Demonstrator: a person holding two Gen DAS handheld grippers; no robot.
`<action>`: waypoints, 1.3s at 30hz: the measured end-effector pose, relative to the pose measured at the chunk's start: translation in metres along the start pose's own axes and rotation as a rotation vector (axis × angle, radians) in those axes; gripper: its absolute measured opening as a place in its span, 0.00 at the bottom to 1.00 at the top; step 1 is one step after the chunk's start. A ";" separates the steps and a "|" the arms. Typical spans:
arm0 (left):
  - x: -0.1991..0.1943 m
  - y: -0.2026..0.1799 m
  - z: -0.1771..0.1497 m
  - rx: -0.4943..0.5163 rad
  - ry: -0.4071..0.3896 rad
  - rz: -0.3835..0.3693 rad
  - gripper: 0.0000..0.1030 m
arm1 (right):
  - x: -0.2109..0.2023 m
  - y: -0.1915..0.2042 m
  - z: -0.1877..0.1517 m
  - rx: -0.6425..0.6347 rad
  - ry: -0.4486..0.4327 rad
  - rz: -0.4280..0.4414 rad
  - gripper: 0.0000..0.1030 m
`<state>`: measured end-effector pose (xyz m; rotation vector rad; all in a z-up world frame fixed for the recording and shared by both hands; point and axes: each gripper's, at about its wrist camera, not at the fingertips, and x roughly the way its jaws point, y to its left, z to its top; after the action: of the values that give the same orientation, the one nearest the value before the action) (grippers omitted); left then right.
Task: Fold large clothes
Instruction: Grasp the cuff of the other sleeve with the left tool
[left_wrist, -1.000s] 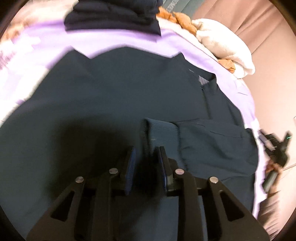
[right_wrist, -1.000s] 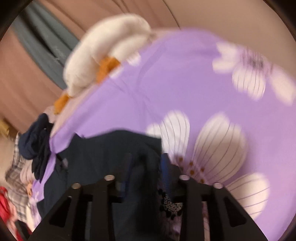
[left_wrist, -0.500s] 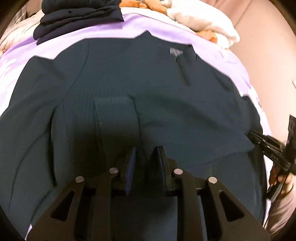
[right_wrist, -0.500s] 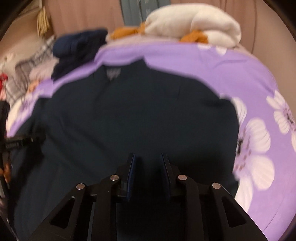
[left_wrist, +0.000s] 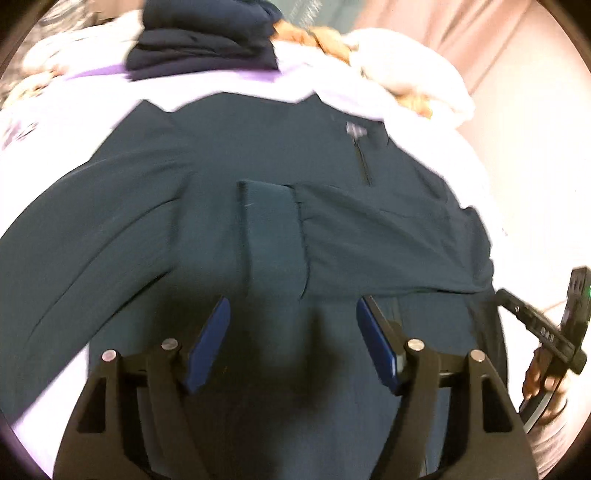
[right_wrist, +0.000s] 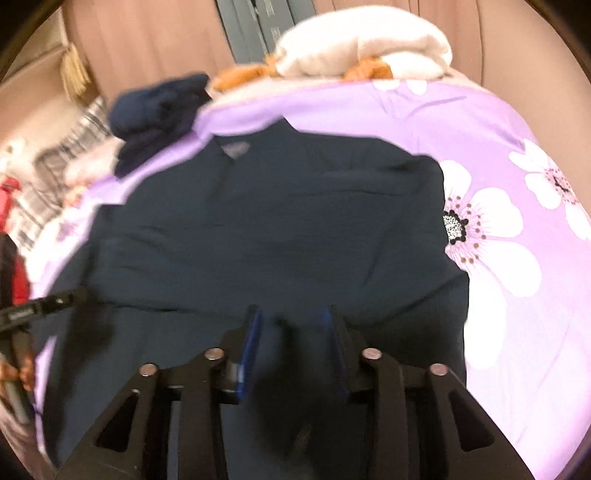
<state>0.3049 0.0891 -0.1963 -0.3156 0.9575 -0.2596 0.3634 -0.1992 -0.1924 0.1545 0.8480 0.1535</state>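
A: Since a second ago, my left gripper let the sleeve cuff go; jaws opening, empty, pullover flat on the purple bedspread.

B: Right gripper?

A: Opening too; blur hides any pinch. Only its view shows the flower print.

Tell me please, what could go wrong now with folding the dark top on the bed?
1. The left gripper has its jaws opening with nothing pinched, so the folded-in sleeve on the dark top may slide or unfold.
2. The right gripper is opening too, with dark cloth between its pads; cloth could snag and drag as it moves.
3. The folded navy pile lies close by and could be knocked.
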 end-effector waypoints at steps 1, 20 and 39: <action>-0.014 0.004 -0.009 -0.027 -0.019 -0.014 0.69 | -0.012 0.005 -0.006 0.005 -0.015 0.021 0.42; -0.223 0.201 -0.217 -0.785 -0.301 -0.068 0.86 | -0.078 0.084 -0.104 -0.001 0.040 0.212 0.63; -0.189 0.271 -0.191 -1.015 -0.331 -0.264 0.86 | -0.074 0.161 -0.108 -0.032 0.049 0.289 0.63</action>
<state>0.0632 0.3784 -0.2572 -1.3769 0.6505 0.0656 0.2220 -0.0485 -0.1769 0.2436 0.8690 0.4436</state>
